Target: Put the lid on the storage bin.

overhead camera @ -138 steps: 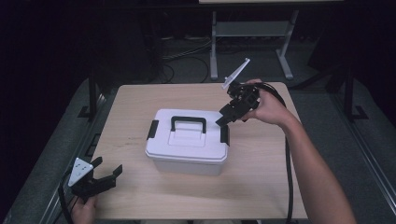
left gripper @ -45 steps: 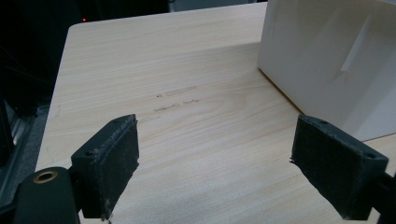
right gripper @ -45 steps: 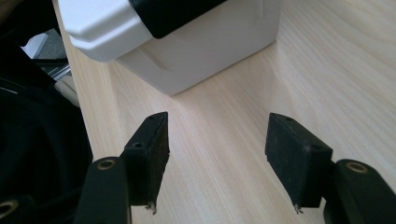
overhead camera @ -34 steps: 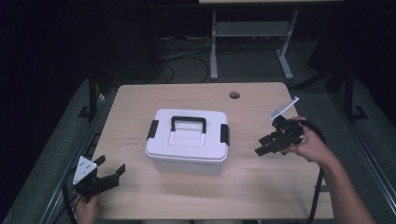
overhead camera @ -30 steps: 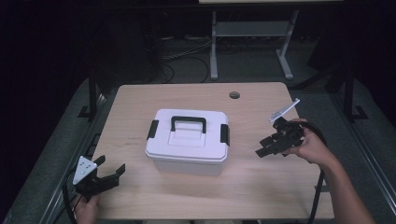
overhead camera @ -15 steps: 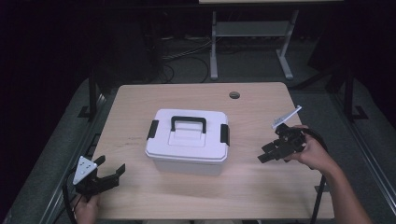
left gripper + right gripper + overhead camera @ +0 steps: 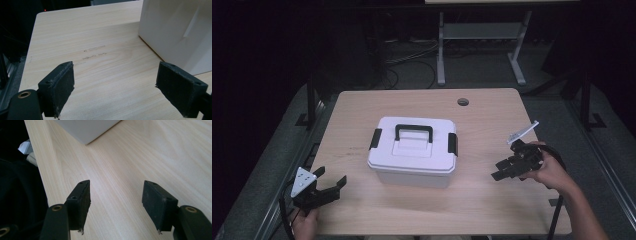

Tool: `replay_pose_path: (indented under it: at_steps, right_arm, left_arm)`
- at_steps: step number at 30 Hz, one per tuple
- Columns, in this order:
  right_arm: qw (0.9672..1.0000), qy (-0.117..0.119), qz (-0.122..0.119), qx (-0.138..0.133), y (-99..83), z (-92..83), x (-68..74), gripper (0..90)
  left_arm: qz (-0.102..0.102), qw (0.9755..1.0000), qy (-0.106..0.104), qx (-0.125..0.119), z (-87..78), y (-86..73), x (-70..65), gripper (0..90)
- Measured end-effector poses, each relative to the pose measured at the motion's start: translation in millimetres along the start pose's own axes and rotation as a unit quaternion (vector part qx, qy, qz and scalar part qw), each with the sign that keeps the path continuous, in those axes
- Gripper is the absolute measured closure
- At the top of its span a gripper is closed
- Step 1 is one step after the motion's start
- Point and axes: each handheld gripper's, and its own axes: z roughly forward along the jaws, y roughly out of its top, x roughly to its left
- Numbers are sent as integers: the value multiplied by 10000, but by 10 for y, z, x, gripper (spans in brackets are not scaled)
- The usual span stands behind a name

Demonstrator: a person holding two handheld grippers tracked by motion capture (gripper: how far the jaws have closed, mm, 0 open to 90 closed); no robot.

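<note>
White lidded box (image 7: 413,156) with black handle (image 7: 413,132) mid-desk (image 7: 482,200), handle seen from the high view, left hand-held gripper (image 7: 331,186) near-left corner, jaws wide apart, empty, right hand-held gripper (image 7: 503,169) right of box, jaws apart, empty, gripper views catch box walls (image 7: 180,30) close up.

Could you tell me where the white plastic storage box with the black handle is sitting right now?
In the high view, the white plastic storage box with the black handle sits near the middle of the light wooden table, between the left gripper and the right gripper.
</note>
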Motion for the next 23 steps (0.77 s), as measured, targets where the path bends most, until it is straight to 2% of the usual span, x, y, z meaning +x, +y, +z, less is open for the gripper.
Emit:
replay_pose_path:
  at_steps: [15,23]
  right_arm:
    - [9999,60,136,-61,-188,9,-12,392]
    - [9999,58,66,-122,-215,-2,21,390]
  left_arm:
    - [16,10000,4,13,-8,-2,0,141]
    - [32,10000,15,22,-6,1,-6,141]
